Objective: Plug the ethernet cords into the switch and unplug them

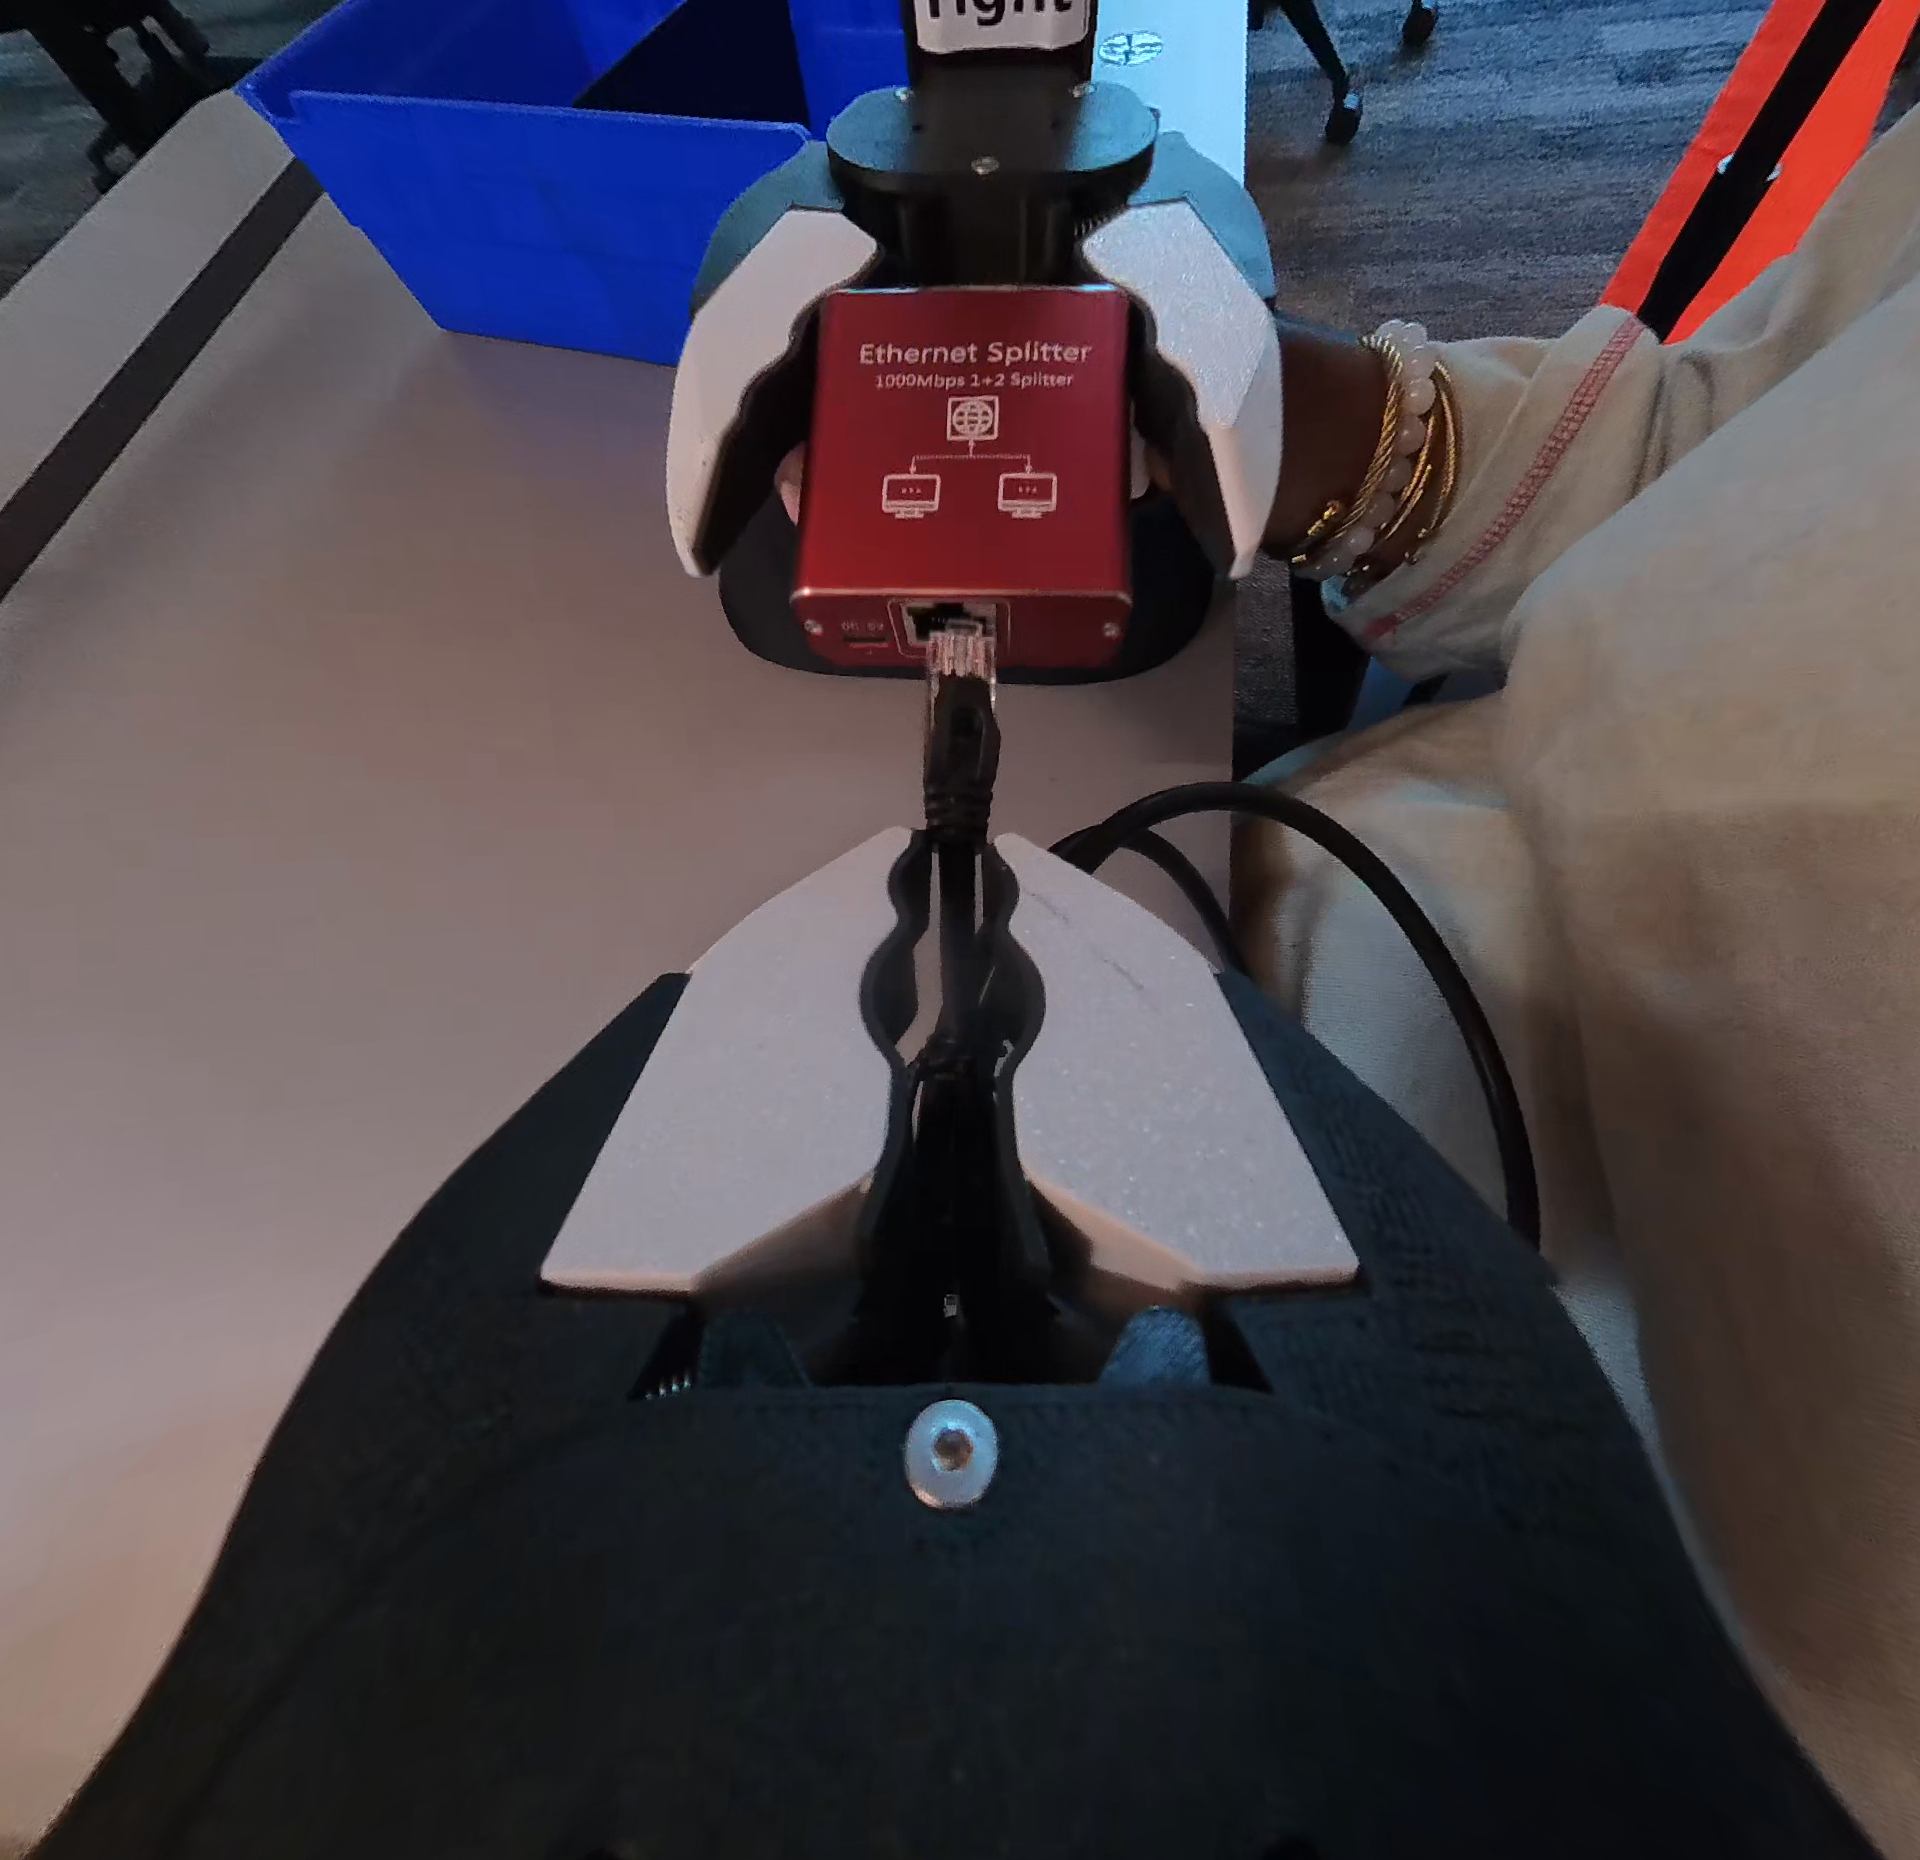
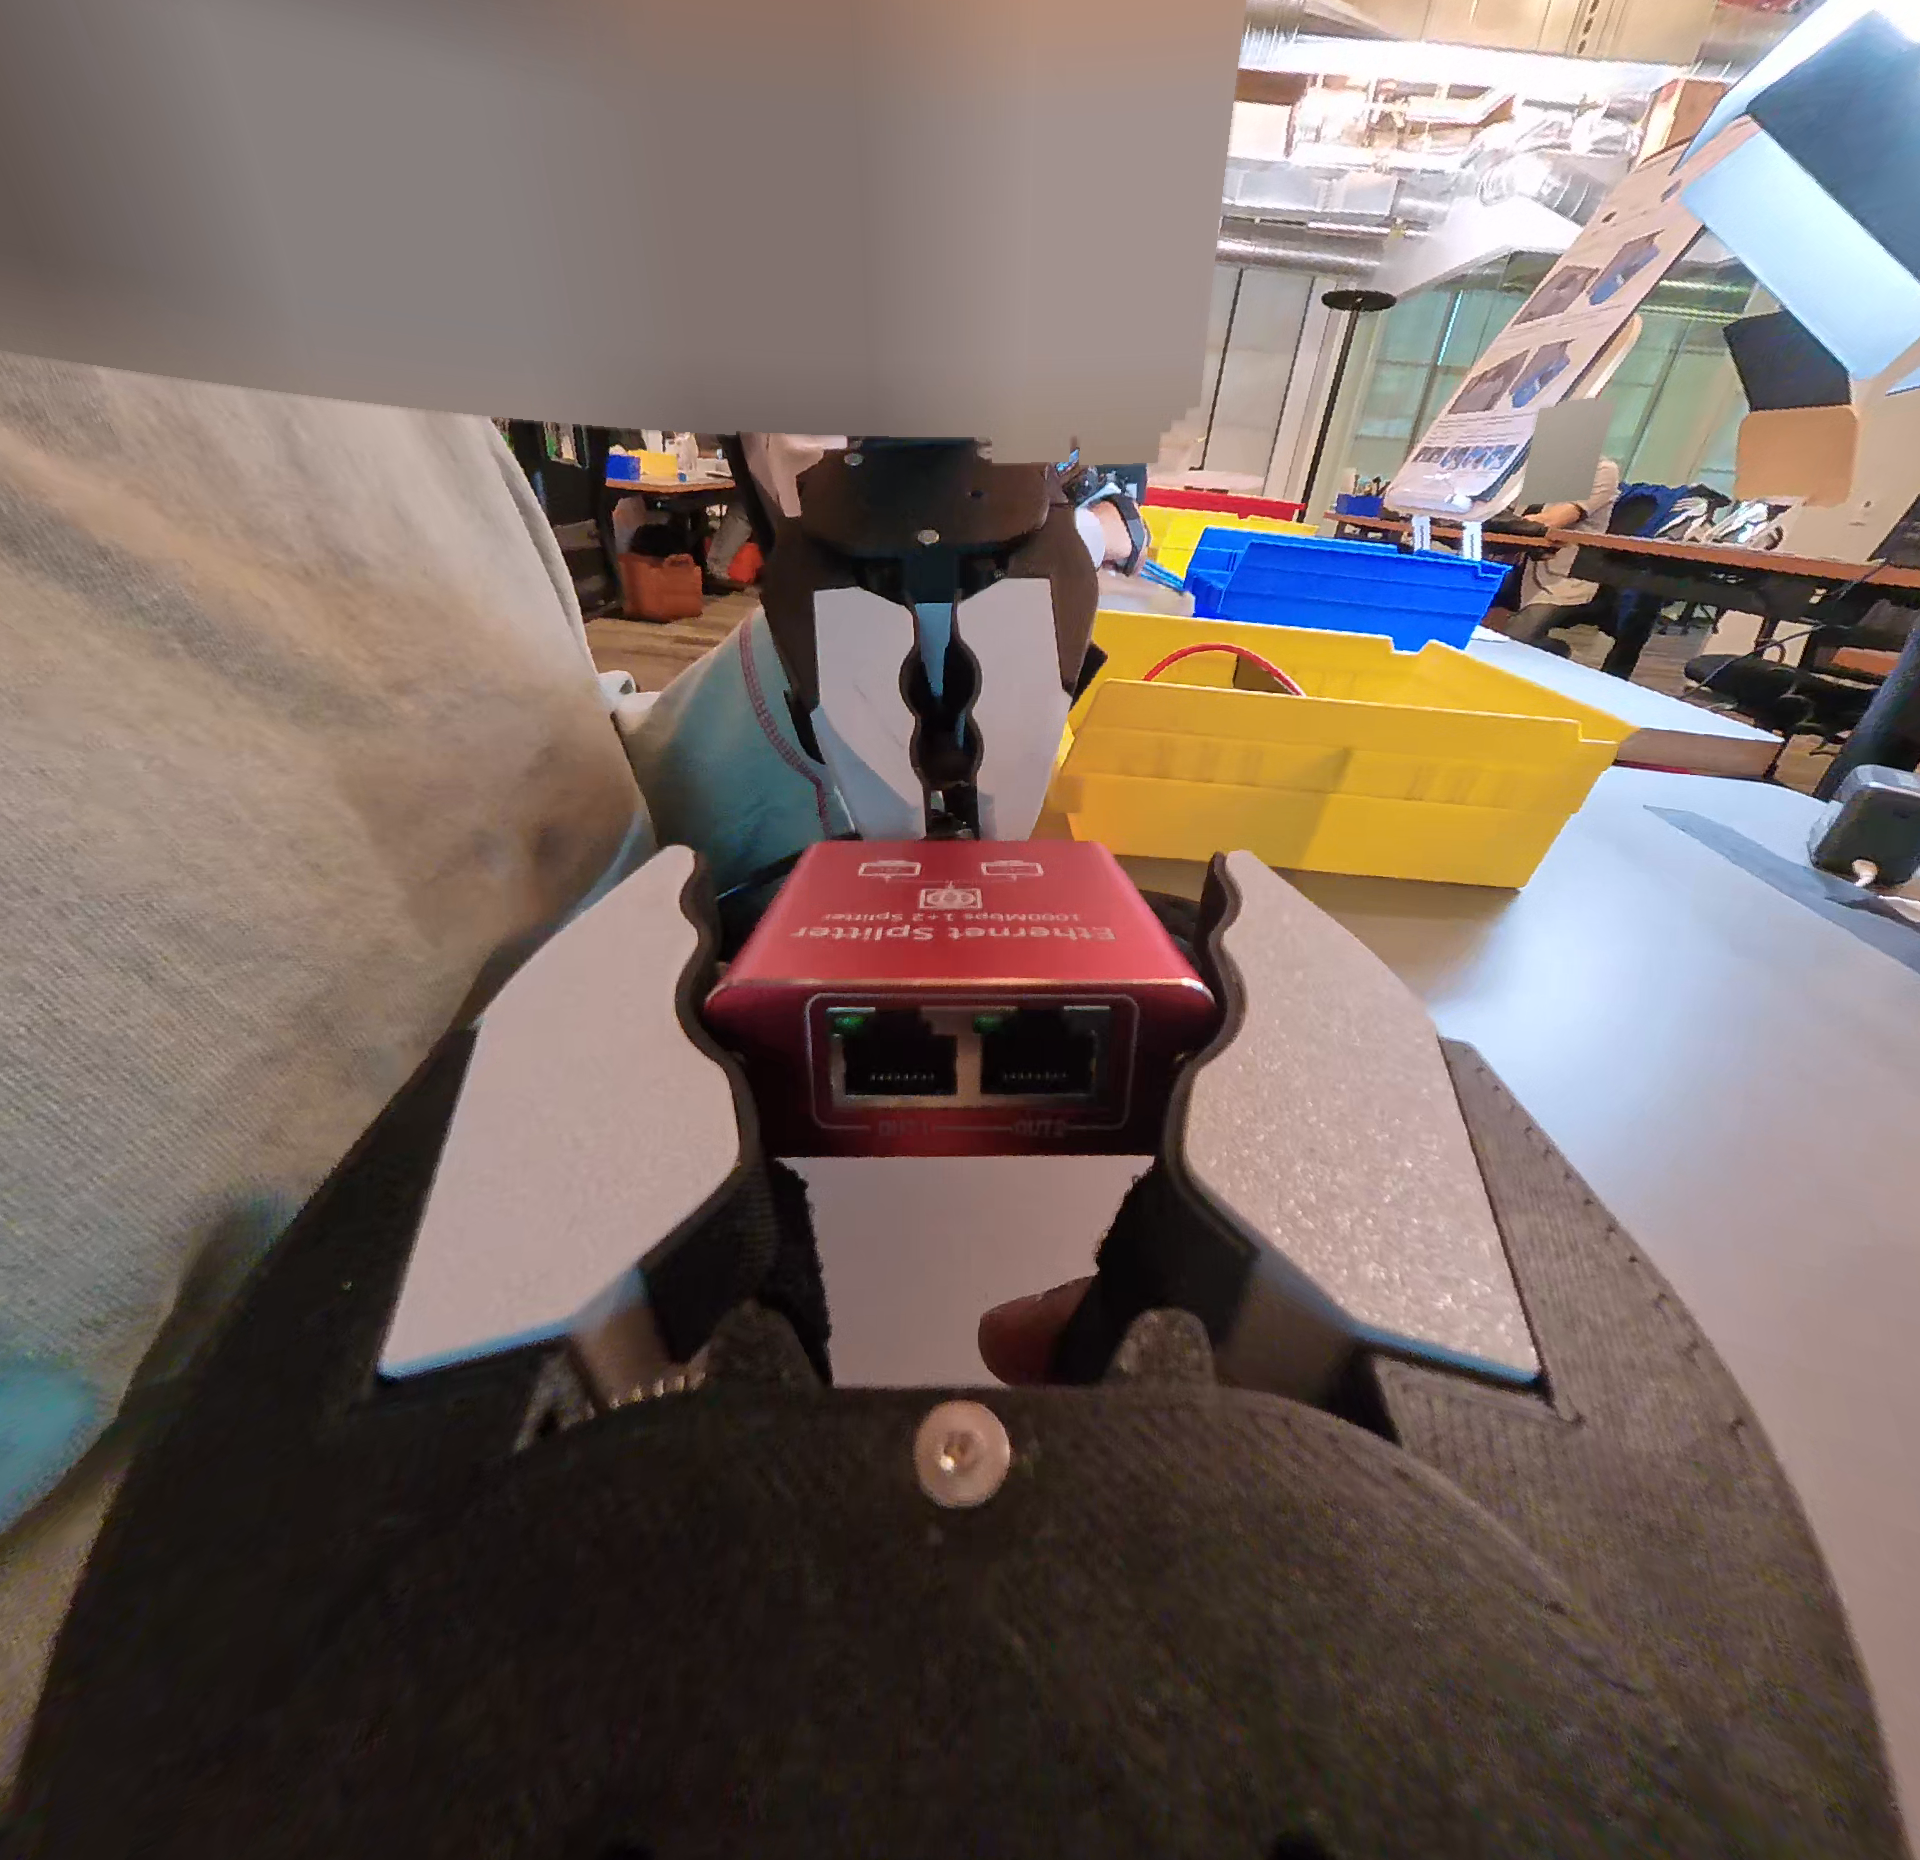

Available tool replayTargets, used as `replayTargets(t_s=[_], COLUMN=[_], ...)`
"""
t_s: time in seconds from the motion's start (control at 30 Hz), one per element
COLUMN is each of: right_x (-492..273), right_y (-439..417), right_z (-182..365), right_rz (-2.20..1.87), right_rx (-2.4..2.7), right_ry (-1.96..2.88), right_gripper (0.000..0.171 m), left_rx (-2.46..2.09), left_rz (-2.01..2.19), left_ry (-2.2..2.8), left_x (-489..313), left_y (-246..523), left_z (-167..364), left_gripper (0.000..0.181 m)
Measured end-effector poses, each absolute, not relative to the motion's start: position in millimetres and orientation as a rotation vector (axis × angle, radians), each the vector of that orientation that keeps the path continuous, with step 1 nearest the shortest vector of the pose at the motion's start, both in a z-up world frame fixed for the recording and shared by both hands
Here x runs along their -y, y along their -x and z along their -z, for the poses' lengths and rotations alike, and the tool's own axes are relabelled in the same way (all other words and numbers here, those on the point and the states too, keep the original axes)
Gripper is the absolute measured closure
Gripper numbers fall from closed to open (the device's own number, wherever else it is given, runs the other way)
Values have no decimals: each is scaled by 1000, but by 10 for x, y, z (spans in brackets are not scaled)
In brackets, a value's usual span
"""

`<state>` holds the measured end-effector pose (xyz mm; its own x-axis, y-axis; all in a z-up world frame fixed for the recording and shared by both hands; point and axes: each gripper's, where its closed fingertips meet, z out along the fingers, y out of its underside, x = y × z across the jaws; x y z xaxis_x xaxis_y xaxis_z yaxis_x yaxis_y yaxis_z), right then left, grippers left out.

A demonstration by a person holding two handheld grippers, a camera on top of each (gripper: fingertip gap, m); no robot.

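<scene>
A red box-shaped switch (image 1: 971, 439) is held between the fingers of my right gripper (image 1: 966, 563), above the grey table (image 1: 312, 667). My left gripper (image 1: 951, 844) is shut on a black ethernet cord (image 1: 961, 750). The cord's clear plug (image 1: 961, 657) has its tip in the mouth of the single port on the switch's near end; I cannot tell whether it is seated. In the right wrist view, my right gripper (image 2: 956, 875) is shut on the switch (image 2: 956, 958), whose two ports (image 2: 899, 1062) facing the camera are empty. The left gripper (image 2: 951, 813) shows behind the switch.
A blue bin (image 1: 520, 200) stands at the table's far side. A yellow bin (image 2: 1320, 771) and more blue bins (image 2: 1340, 574) stand to the right in the right wrist view. A person's sleeve (image 1: 1558, 667) and braceleted wrist (image 1: 1382, 449) are close by. The cord's slack (image 1: 1403, 927) loops off the table edge. Across from one pair of fingers to the other is roughly 5 cm.
</scene>
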<state>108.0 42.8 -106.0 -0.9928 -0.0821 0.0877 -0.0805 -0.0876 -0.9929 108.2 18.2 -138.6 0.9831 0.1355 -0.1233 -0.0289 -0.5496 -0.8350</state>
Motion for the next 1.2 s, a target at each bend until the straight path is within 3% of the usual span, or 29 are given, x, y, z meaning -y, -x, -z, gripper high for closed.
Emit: replayTargets(t_s=[0.6,1.2], right_x=[-437,-366], right_y=[-1142,-1084], right_z=[1035,1427], right_rz=[2361,1957], right_rx=[-2066,-2512], right_ry=[238,193], right_gripper=[82,82], left_rx=[92,65], left_rz=[-95,-222], left_ry=[2062,2199], left_x=[-270,-241], left_y=[-1107,-1025], left_z=[1371,1616], left_gripper=[172,173])
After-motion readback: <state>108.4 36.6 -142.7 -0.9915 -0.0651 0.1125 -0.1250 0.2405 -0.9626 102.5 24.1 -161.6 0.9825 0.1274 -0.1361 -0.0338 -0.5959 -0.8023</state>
